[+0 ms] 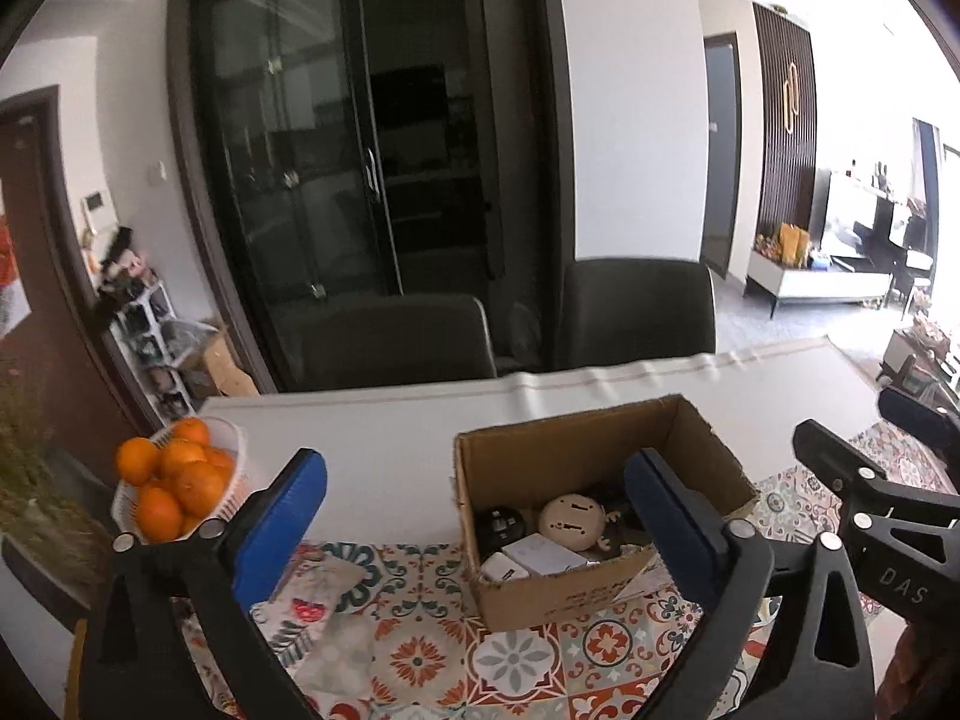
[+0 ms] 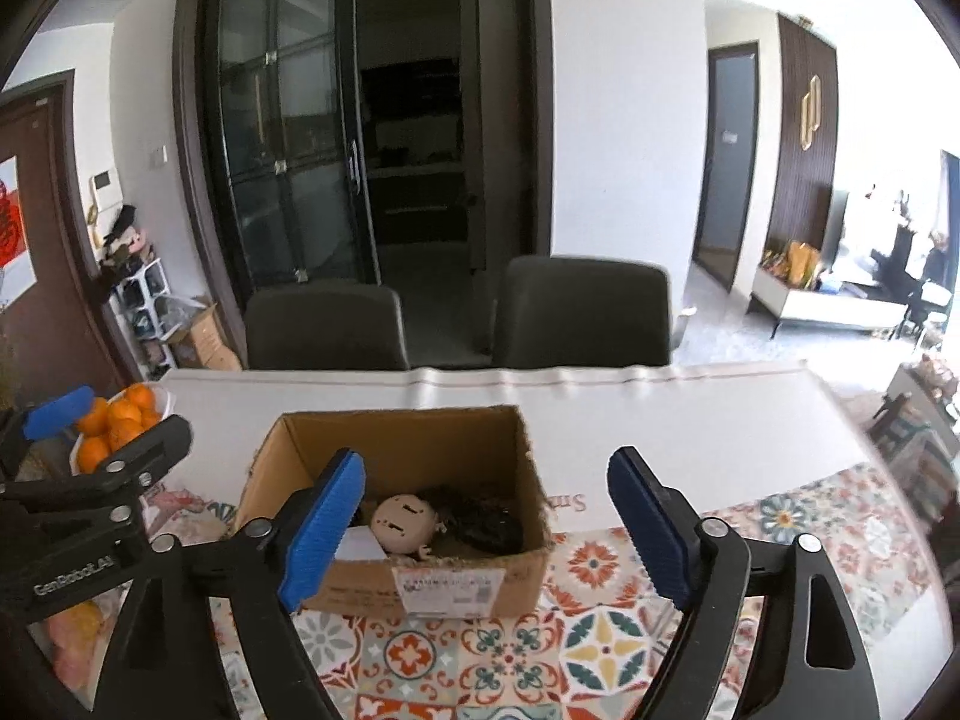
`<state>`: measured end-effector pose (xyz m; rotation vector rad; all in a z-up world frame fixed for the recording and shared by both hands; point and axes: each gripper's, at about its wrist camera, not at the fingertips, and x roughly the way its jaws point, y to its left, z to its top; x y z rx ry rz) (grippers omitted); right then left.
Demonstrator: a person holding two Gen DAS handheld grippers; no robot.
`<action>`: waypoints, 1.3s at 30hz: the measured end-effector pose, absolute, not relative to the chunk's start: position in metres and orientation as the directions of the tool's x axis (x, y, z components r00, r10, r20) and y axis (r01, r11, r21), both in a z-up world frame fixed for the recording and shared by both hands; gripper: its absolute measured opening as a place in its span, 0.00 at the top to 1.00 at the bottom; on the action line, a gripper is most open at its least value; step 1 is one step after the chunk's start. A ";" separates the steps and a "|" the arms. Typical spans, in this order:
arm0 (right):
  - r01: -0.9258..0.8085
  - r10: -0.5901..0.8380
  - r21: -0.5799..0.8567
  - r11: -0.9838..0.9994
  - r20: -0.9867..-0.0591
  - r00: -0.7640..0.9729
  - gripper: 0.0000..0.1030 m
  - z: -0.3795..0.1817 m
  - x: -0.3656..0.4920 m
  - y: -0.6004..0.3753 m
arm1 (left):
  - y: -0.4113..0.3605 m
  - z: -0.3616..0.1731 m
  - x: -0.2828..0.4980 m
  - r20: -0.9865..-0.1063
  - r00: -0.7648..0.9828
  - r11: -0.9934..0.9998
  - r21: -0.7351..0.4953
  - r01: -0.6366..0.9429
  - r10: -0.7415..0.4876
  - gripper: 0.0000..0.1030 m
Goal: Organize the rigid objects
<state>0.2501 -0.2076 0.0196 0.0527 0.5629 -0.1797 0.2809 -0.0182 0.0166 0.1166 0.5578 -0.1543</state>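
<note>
Rigid objects lay gathered in the cardboard box on the tabletop, which in the left wrist view sat on a patterned cloth. Inside it were a round beige piece, a dark round item and some white blocks. The left hand-held gripper hung empty with its jaws spread wide, one blue pad overlapping the box in the frame. A basket of oranges stood well apart to the left.

In the right wrist view the box again held the beige piece, beside a dark tangled mass too blurred to name. The right hand-held gripper also gaped open and carried nothing.

No loose pieces showed on the cloth, so the sorting seemed either not yet begun or nearly finished; the pictures could not settle which.
</note>
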 end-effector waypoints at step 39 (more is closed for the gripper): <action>0.198 -0.180 -0.009 0.980 -0.461 0.869 0.09 0.053 0.104 -0.178 | 0.010 0.048 0.144 -0.468 0.877 0.984 0.075 0.161 -0.108 0.00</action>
